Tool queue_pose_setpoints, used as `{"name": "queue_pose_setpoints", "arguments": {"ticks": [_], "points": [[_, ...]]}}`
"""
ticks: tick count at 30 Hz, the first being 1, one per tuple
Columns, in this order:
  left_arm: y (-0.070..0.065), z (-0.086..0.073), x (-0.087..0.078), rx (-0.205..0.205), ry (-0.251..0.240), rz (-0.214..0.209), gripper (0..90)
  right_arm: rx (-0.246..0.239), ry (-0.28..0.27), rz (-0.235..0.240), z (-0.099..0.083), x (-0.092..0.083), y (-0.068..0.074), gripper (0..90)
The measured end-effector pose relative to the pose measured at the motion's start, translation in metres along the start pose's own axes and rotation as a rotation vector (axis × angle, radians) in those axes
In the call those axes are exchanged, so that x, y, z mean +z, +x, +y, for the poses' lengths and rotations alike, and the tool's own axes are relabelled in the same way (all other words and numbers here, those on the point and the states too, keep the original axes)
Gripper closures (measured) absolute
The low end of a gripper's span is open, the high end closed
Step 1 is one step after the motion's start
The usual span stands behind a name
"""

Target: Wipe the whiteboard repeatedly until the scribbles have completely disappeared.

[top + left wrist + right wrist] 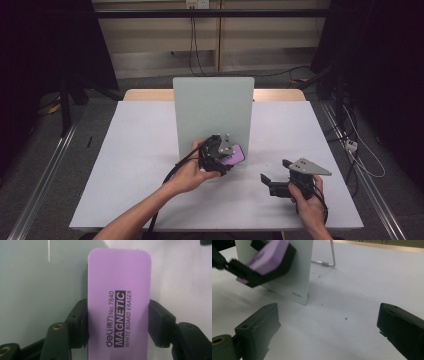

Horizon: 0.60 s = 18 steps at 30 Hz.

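Note:
A purple magnetic whiteboard eraser (119,302) sits between the jaws of my left gripper (225,152), which is shut on its long sides. The eraser (235,153) is held near the lower right corner of an upright pale green whiteboard (212,112). In the right gripper view the eraser (268,256) and its black felt base hang in front of the board (297,272). My right gripper (272,184) rests low over the table at the right, its jaws wide apart with nothing between them.
The board stands on a white table (135,150), propped by a wire stand (329,258) behind it. Small dark specks (346,318) lie on the table before the right gripper. Cables run on the floor beyond the table.

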<state>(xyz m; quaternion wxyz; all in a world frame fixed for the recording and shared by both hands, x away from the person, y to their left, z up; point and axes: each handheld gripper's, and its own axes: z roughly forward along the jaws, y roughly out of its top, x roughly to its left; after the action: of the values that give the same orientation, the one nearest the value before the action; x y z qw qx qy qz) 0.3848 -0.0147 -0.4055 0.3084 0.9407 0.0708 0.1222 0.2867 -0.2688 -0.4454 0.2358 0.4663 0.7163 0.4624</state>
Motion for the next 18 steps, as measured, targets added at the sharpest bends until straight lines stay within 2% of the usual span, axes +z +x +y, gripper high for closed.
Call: {"name": "queue_pose_setpoints", "arguments": {"ticks": [3,8,9,15,18], "points": [[-0.005,0.005,0.010,0.030,0.019,-0.010,41.1,0.001,-0.003,-0.003,0.000,0.000,-0.001,4.1],[-0.004,0.008,0.009,0.022,0.001,-0.013,41.1,0.001,-0.005,0.002,0.000,-0.001,-0.001,4.1],[-0.003,0.009,0.007,0.004,-0.019,-0.007,41.1,0.001,-0.005,0.000,0.000,-0.001,-0.001,4.0],[0.018,0.018,-0.024,-0.030,-0.093,0.052,41.1,-0.001,-0.003,0.000,0.000,0.000,0.000,4.0],[0.029,0.018,-0.040,-0.063,-0.144,0.079,41.1,0.002,-0.001,-0.001,0.000,0.000,0.000,4.0]]}}
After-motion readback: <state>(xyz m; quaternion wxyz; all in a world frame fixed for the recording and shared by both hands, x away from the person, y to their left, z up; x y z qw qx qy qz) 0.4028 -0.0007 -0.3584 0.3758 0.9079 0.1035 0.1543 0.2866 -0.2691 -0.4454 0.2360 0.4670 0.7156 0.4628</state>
